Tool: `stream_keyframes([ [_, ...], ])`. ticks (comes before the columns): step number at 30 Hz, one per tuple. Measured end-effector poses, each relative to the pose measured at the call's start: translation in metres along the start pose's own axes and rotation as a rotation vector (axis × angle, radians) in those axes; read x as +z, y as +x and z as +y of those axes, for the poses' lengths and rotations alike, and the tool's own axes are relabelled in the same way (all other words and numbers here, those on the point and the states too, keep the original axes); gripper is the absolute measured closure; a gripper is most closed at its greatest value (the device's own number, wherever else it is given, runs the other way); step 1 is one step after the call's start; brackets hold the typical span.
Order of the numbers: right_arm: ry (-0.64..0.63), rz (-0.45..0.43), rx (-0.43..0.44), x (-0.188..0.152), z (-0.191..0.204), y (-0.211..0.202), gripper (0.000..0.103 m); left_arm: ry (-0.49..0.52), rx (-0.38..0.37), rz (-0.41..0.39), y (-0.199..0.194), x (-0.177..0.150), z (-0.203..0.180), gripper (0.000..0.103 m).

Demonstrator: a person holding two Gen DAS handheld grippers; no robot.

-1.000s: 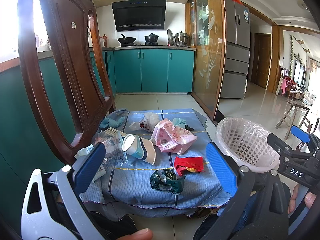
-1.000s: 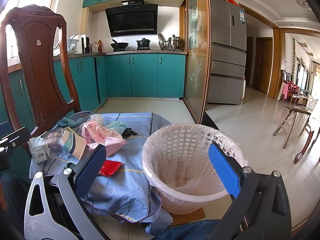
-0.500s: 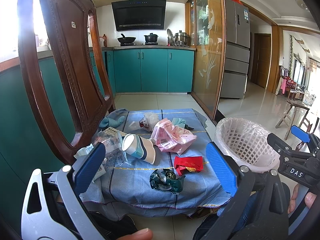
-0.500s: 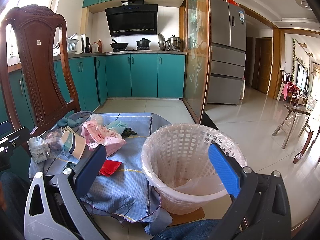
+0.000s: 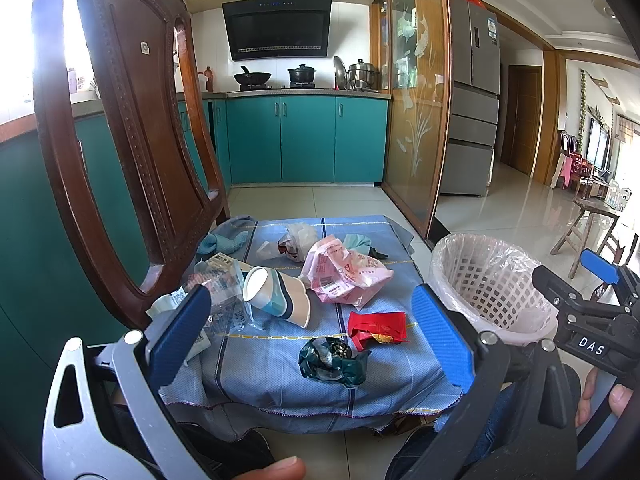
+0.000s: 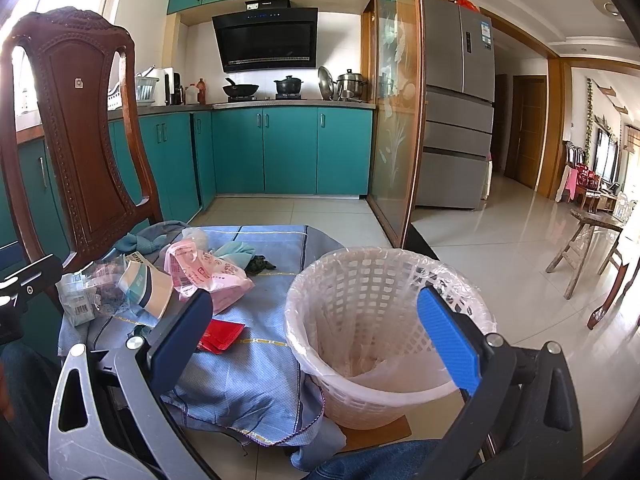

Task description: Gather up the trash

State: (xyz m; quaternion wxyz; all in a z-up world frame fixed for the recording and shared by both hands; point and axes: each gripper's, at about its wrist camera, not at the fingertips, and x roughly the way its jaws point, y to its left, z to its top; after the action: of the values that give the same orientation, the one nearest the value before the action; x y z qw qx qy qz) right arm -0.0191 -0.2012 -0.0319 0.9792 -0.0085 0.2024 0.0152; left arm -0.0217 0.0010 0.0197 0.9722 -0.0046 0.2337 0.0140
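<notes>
Trash lies on a blue cloth (image 5: 280, 376): a dark green crumpled wrapper (image 5: 330, 365), a red packet (image 5: 377, 325), a pink plastic bag (image 5: 344, 274), a tipped paper cup (image 5: 276, 296) and clear wrappers (image 5: 218, 294). A white basket lined with a clear bag (image 6: 384, 332) stands to the right of the cloth. My left gripper (image 5: 312, 340) is open, held just before the green wrapper. My right gripper (image 6: 320, 338) is open, its fingers straddling the basket's near left rim, with nothing between them. The red packet (image 6: 220, 334) and pink bag (image 6: 208, 274) show beside it.
A carved wooden chair back (image 5: 120, 152) rises at the left of the cloth. Teal kitchen cabinets (image 5: 304, 140) and a glass partition (image 5: 416, 120) stand behind. A wooden stool (image 6: 588, 240) sits far right on the tiled floor. A hand (image 5: 600, 396) holds the right gripper.
</notes>
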Motion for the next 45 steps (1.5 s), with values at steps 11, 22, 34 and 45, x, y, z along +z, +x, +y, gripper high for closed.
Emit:
stream_keyframes([
  [11,0.0,0.0,0.0,-0.001,0.001,0.001,0.003,-0.004,0.003,0.008,0.002,0.0,0.0,0.003],
  [22,-0.01,0.026,0.015,0.004,0.002,0.021,0.003,0.017,0.032,0.041,0.027,-0.003,0.008,0.003],
  [34,-0.493,0.43,0.556,-0.013,0.107,0.166,0.01,-0.108,0.035,0.252,0.072,-0.023,0.074,0.006],
  [45,-0.505,0.558,0.504,-0.039,0.112,0.224,0.027,0.025,-0.215,0.47,0.138,-0.071,0.002,0.008],
])
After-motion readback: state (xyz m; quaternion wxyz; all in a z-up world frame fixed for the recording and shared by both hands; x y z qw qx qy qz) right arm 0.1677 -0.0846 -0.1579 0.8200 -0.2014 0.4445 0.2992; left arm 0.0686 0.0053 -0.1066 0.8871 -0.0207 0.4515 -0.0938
